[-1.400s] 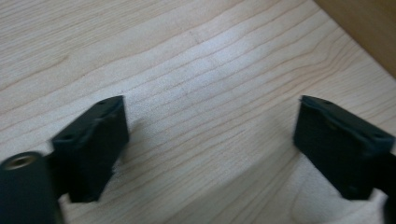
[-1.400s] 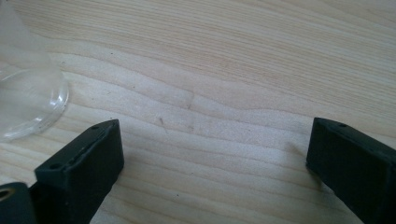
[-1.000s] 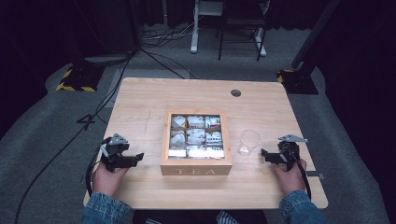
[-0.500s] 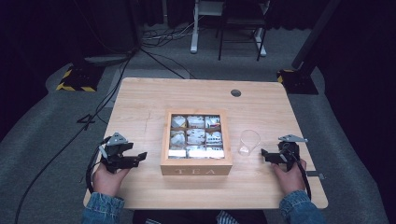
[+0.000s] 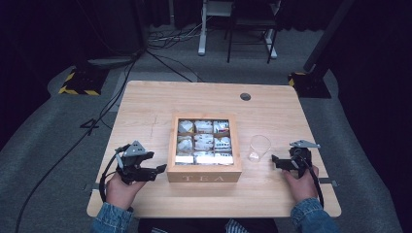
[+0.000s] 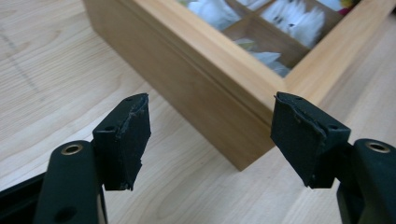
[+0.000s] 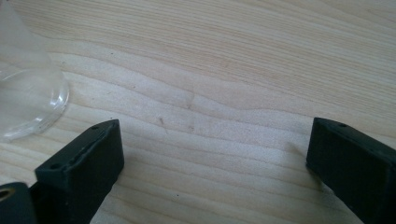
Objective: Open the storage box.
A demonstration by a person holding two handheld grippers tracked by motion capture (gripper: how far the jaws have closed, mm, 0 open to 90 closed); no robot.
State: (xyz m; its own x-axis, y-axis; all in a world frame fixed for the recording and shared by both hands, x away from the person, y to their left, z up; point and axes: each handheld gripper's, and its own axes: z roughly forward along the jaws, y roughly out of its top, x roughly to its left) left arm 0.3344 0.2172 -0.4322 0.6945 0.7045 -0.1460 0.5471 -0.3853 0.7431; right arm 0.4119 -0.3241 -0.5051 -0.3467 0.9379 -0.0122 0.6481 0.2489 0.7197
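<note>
A wooden tea box [image 5: 204, 175] with "TEA" on its front stands mid-table, its compartments holding white tea bags [image 5: 203, 141]. My left gripper [image 5: 158, 171] is open just left of the box's front corner [image 6: 243, 161], nothing between its jaws. Close up, the left gripper [image 6: 210, 135] frames that corner. A clear glass cup [image 5: 259, 147] stands right of the box. My right gripper [image 5: 276, 161] is open near the table's front right, a little right of the glass [image 7: 25, 93]. Bare wood lies under the right gripper [image 7: 212, 161].
The light wooden table [image 5: 145, 104] has a round cable hole [image 5: 245, 96] at the back right. Beyond it are grey floor, cables [image 5: 121, 82] and a chair base [image 5: 238, 29].
My left gripper has moved right toward the box's front left corner. The right gripper has barely moved.
</note>
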